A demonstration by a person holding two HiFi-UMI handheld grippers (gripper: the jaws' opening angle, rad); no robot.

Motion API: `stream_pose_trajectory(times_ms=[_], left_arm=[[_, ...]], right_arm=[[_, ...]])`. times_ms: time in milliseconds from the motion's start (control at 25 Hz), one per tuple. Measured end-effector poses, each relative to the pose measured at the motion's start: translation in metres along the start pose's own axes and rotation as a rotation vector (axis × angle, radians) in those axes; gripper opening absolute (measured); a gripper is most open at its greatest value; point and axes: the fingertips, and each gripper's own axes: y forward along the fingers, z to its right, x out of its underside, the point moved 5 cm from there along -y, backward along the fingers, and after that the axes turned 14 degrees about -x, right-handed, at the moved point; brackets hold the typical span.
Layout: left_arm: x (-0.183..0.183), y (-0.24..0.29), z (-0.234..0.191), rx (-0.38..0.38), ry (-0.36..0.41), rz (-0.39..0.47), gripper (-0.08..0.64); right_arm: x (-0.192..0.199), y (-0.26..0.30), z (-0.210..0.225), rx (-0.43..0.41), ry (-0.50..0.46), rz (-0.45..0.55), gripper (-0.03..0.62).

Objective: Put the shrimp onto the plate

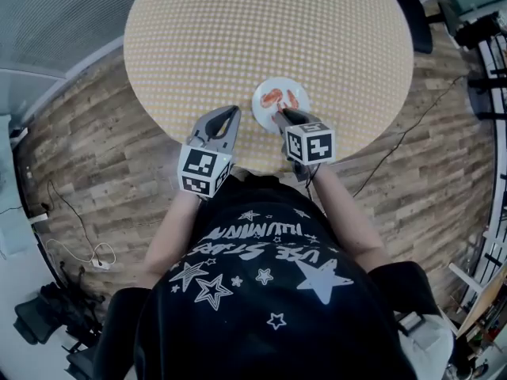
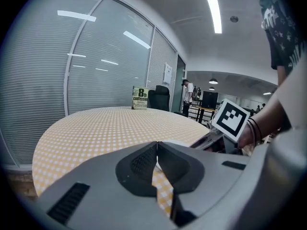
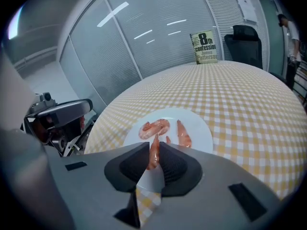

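A white plate [image 1: 295, 89] lies near the front edge of the round table with the yellow check cloth [image 1: 238, 38]. In the right gripper view the plate [image 3: 199, 123] holds a curled shrimp [image 3: 154, 127] and a straight one [image 3: 183, 134]. My right gripper [image 3: 154, 151] hangs over the plate's near rim, shut on a third shrimp [image 3: 154, 153] that points toward the plate's middle. My left gripper [image 1: 229, 115] sits left of the plate over the cloth. Its jaws [image 2: 157, 151] are shut, with nothing between them.
A book [image 3: 204, 47] stands upright at the table's far edge beside a black office chair [image 3: 245, 41]. Glass partition walls run behind the table. Wooden floor with loose cables [image 1: 79, 244] surrounds it. A person [image 2: 187, 92] stands far off.
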Motion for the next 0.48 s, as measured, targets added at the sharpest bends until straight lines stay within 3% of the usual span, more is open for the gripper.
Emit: stream_pose_trajectory(times_ms=[480], left_arm=[[0.0031, -0.0079, -0.0069, -0.019, 0.007, 0.002, 0.011]], right_arm=[[-0.0004, 0.0, -0.0048, -0.007, -0.022, -0.008, 0.072]])
